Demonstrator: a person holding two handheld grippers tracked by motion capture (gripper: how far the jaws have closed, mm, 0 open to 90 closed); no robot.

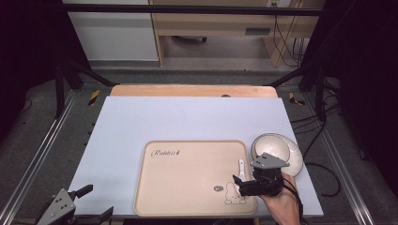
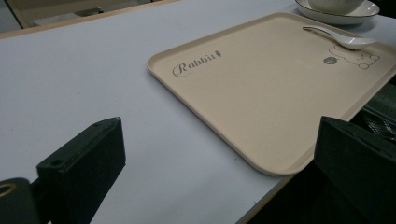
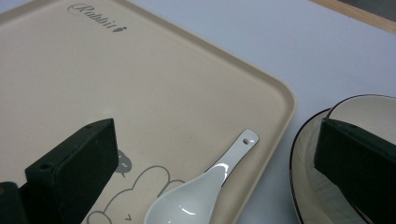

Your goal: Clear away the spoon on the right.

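Observation:
A beige tray (image 1: 187, 178) printed with "Rabbit" lies on the pale table cover, near the front edge. A white ceramic spoon (image 1: 241, 168) rests on the tray's right part, above a rabbit drawing. My right gripper (image 1: 237, 183), held by a hand, hovers over the spoon's bowl end with its jaws wide apart and nothing between them. In the right gripper view the spoon (image 3: 201, 196) lies between and below the open jaws of my right gripper (image 3: 215, 135). My left gripper (image 1: 96, 202) stands open at the table's front left corner, holding nothing; its own view shows the tray (image 2: 261, 93) and spoon (image 2: 343, 38).
A white bowl (image 1: 272, 145) sits on a black-rimmed plate (image 1: 296, 157) just right of the tray, close to my right gripper. The pale cover (image 1: 187, 117) stretches behind and left of the tray. A wooden table edge (image 1: 192, 90) runs along the back.

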